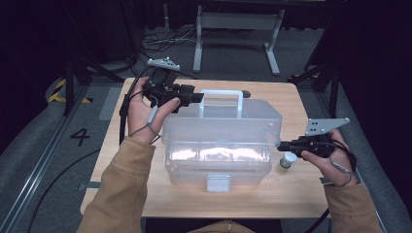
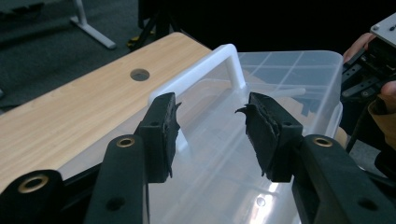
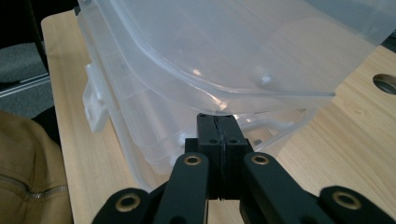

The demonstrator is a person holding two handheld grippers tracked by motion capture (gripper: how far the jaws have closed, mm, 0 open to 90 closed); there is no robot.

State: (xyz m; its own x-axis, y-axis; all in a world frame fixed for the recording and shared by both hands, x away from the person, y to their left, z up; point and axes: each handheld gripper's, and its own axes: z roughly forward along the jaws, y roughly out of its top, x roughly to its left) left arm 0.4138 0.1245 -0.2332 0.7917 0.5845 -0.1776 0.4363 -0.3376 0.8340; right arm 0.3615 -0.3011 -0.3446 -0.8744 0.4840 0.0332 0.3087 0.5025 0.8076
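Two grippers flank the clear plastic lidded storage box [image 1: 218, 145] at frame centre: left gripper [image 1: 197, 98] gapes wide and empty, right gripper [image 1: 282, 144] has its jaws pressed together under the lid's rim.

centre: box [image 1: 218, 145] + handle [image 1: 221, 99] block | L table [image 1: 111, 170] free

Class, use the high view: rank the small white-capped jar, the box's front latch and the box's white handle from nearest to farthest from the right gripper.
1. Small white-capped jar: just below the right gripper, at the box's right end.
2. Front latch: middle of the box's near side.
3. White handle: on the box's far side, by the left gripper.
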